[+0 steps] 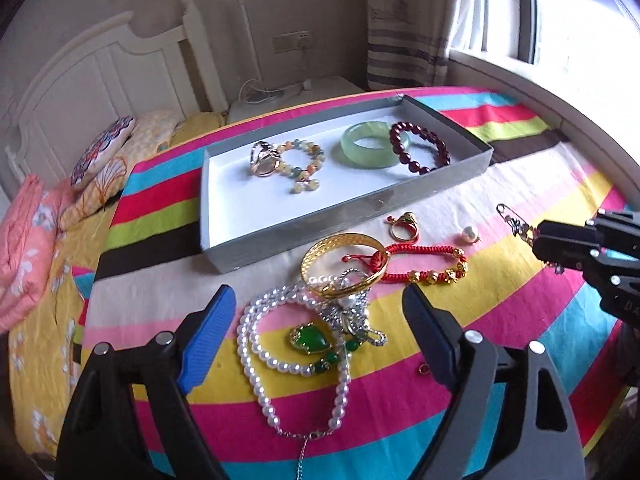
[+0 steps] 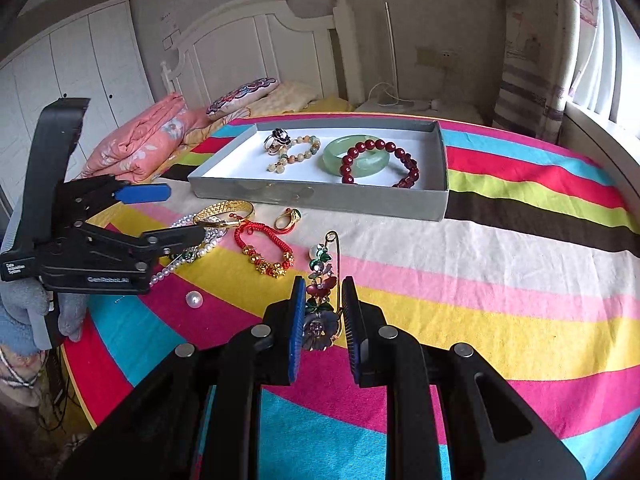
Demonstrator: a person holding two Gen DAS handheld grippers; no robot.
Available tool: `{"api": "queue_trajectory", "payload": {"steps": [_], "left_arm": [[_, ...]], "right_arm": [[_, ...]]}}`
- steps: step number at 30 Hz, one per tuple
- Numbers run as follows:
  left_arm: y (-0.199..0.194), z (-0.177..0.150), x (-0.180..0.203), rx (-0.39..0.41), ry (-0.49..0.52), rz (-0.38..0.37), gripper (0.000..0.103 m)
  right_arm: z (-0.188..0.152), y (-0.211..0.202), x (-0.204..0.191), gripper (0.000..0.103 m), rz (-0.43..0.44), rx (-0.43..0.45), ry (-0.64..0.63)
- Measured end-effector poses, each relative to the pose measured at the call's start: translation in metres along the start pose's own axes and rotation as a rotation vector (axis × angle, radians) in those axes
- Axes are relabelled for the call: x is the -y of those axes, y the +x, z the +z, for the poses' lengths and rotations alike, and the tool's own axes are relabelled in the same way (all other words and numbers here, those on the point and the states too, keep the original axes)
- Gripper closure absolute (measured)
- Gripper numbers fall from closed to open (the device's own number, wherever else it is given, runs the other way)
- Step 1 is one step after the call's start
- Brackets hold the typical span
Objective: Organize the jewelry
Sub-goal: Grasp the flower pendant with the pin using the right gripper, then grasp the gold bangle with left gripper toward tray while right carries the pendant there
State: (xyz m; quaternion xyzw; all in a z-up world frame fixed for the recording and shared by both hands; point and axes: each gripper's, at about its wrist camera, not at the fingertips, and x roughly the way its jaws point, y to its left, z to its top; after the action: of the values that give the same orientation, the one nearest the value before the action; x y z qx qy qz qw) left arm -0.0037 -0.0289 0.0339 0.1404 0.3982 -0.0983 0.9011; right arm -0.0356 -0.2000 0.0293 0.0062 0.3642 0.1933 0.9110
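A striped cloth (image 2: 520,240) covered the bed. At the bed's head end lay a folded pink quilt (image 2: 136,144), an embroidered cushion (image 2: 240,96) and a yellow patterned pillow (image 2: 288,98), against a white headboard (image 2: 248,48). A white wardrobe (image 2: 72,64) stood beyond. A striped curtain (image 1: 404,40) hung beside the window (image 1: 576,16).

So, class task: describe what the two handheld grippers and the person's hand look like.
Both the left gripper and the right gripper have black angular frames, silver round pivot bolts and blue ribbed pads on the fingers. The left one's body carries small white lettering. The hand under it wears a grey-blue knitted glove.
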Motion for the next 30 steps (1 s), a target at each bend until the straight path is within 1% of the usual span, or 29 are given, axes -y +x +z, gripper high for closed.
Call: {"api": "queue_trajectory", "payload": {"steps": [4, 6, 7, 8, 9, 10, 11, 13, 14, 18, 19, 21, 24, 25, 30], "left_arm": [[0.022, 0.012, 0.017, -0.063, 0.138, 0.007, 0.033], [0.031, 0.015, 0.024, -0.097, 0.192, 0.012, 0.049], [0.036, 0.017, 0.026, -0.111, 0.211, 0.011, 0.056], [0.039, 0.016, 0.027, -0.122, 0.224, 0.000, 0.072], [0.040, 0.017, 0.028, -0.119, 0.234, -0.005, 0.078], [0.039, 0.017, 0.029, -0.109, 0.246, -0.005, 0.080], [0.038, 0.016, 0.031, -0.103, 0.257, -0.009, 0.088], [0.032, 0.016, 0.032, -0.078, 0.265, -0.016, 0.093], [0.028, 0.016, 0.031, -0.063, 0.257, -0.023, 0.098], [0.013, 0.020, 0.025, -0.021, 0.220, -0.048, 0.099], [0.008, 0.021, 0.022, -0.012, 0.205, -0.067, 0.099], [0.000, 0.024, 0.014, 0.001, 0.159, -0.129, 0.099], [-0.009, 0.028, 0.004, 0.022, 0.101, -0.175, 0.099], [-0.011, 0.029, 0.001, 0.028, 0.090, -0.179, 0.099], [-0.018, 0.036, -0.006, 0.045, 0.058, -0.150, 0.099]], "right_arm": [[-0.001, -0.002, 0.002, 0.083, 0.020, 0.011, 0.013], [-0.001, -0.003, 0.004, 0.083, 0.031, 0.015, 0.022], [-0.001, -0.004, 0.005, 0.083, 0.035, 0.018, 0.025], [-0.001, -0.004, 0.005, 0.083, 0.039, 0.020, 0.027], [-0.001, -0.005, 0.006, 0.083, 0.042, 0.022, 0.028], [-0.001, -0.005, 0.006, 0.083, 0.045, 0.024, 0.031], [-0.001, -0.006, 0.007, 0.083, 0.049, 0.026, 0.033], [-0.001, -0.006, 0.009, 0.083, 0.056, 0.027, 0.040], [-0.001, -0.006, 0.009, 0.083, 0.057, 0.028, 0.042], [-0.002, -0.007, 0.009, 0.083, 0.059, 0.030, 0.040], [-0.002, -0.007, 0.009, 0.083, 0.059, 0.030, 0.040], [-0.002, -0.007, 0.009, 0.083, 0.059, 0.031, 0.042], [-0.001, -0.008, 0.009, 0.083, 0.057, 0.030, 0.043], [-0.001, -0.008, 0.008, 0.083, 0.056, 0.031, 0.043], [0.002, -0.008, 0.010, 0.083, 0.060, 0.036, 0.051]]}}
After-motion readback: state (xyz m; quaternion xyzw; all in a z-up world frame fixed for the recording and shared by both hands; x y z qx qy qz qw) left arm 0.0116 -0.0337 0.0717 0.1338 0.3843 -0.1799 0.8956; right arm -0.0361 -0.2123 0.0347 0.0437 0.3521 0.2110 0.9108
